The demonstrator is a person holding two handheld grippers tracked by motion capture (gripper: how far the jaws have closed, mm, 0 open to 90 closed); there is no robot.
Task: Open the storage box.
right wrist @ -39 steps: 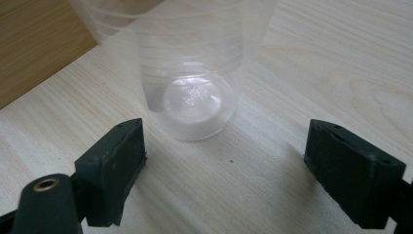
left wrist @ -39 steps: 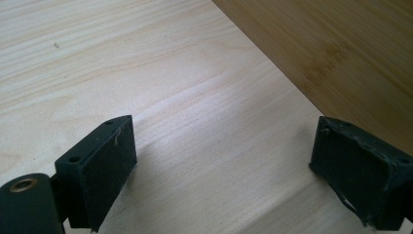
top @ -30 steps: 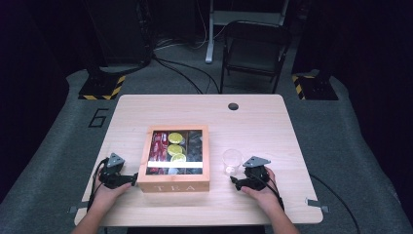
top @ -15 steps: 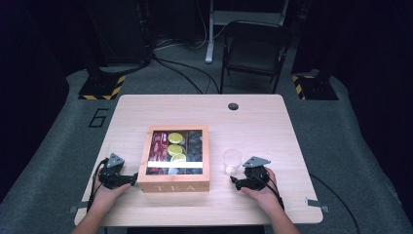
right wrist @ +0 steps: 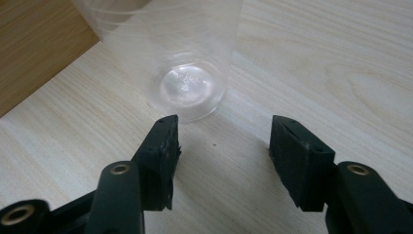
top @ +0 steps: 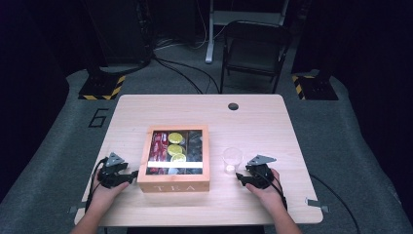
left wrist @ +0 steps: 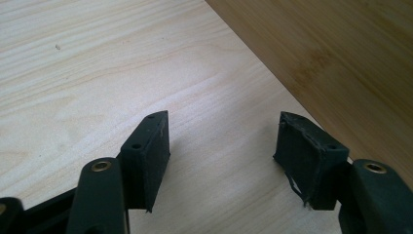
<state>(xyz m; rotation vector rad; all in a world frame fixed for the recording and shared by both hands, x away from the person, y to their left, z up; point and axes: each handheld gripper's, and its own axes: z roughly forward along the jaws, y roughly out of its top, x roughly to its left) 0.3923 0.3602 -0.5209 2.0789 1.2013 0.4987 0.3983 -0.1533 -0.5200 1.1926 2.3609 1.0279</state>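
Pale wood forms the table [top: 272, 122], seen in the high view with a wooden tea box [top: 174, 158] standing near the middle of its near edge and a clear plastic cup [top: 232, 159] just beside the box's right wall. The left gripper [top: 130, 174] rests on the surface at the near-left corner of the box, the right gripper [top: 240, 178] just short of the cup on its near side; both hands lie where they lay a second ago. In the left gripper view, the jaws have just been closing and now stand partly spread over bare wood, nothing between them, with the box wall [left wrist: 341, 58] rising just beyond the right-hand jaw. In the right gripper view, the jaws have likewise just been closing and stand partly spread, their tips just short of the cup base [right wrist: 187, 87]; no pad touches it. The narrowing with neither hand advancing reads as a test of the jaws rather than a grasp, so the cup is not yet picked up.
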